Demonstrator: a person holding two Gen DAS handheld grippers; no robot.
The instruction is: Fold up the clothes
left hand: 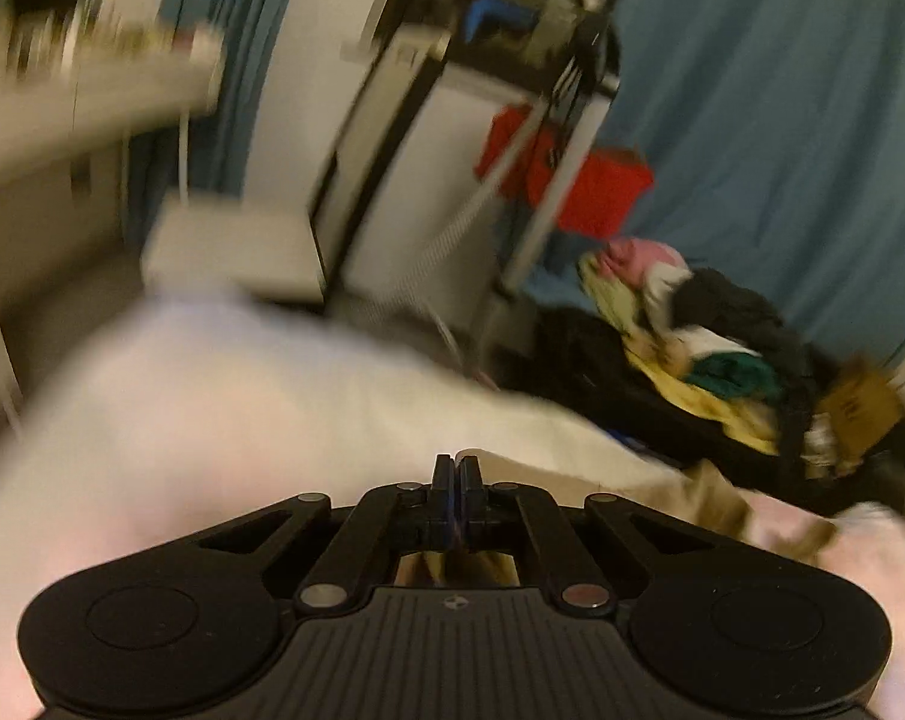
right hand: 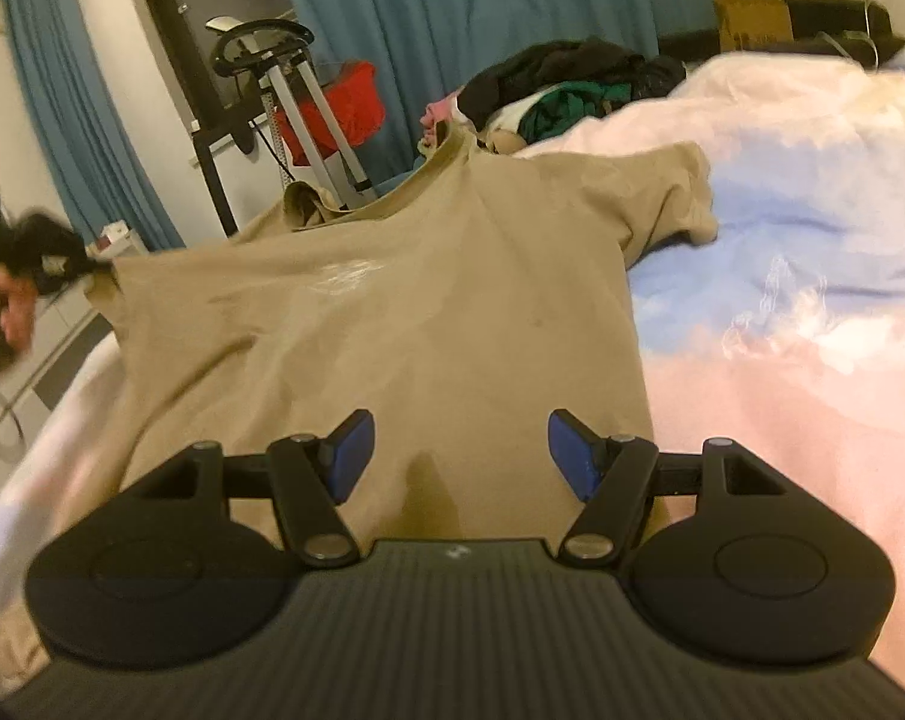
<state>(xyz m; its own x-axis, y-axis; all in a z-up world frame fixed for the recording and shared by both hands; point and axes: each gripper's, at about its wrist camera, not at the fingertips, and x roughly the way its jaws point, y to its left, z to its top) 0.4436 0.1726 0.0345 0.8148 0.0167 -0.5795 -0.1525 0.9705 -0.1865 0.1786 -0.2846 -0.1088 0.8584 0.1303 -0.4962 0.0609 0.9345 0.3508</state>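
A tan T-shirt (right hand: 404,312) lies spread on the bed, collar at the far end, one sleeve stretched to the right. My right gripper (right hand: 460,450) is open just above the shirt's near hem, blue pads apart. My left gripper (left hand: 455,471) is shut on the shirt's left sleeve; tan cloth (left hand: 446,567) shows behind its closed fingers. In the right wrist view the left gripper (right hand: 86,267) holds that sleeve's tip lifted at the far left. The left wrist view is blurred by motion.
The bed has a pink, white and blue cover (right hand: 800,276). A heap of mixed clothes (right hand: 572,84) lies at its far end, also in the left wrist view (left hand: 710,348). An exercise bike (right hand: 290,90) with red cloth, teal curtains (right hand: 482,6) and a paper bag (right hand: 752,18) stand beyond.
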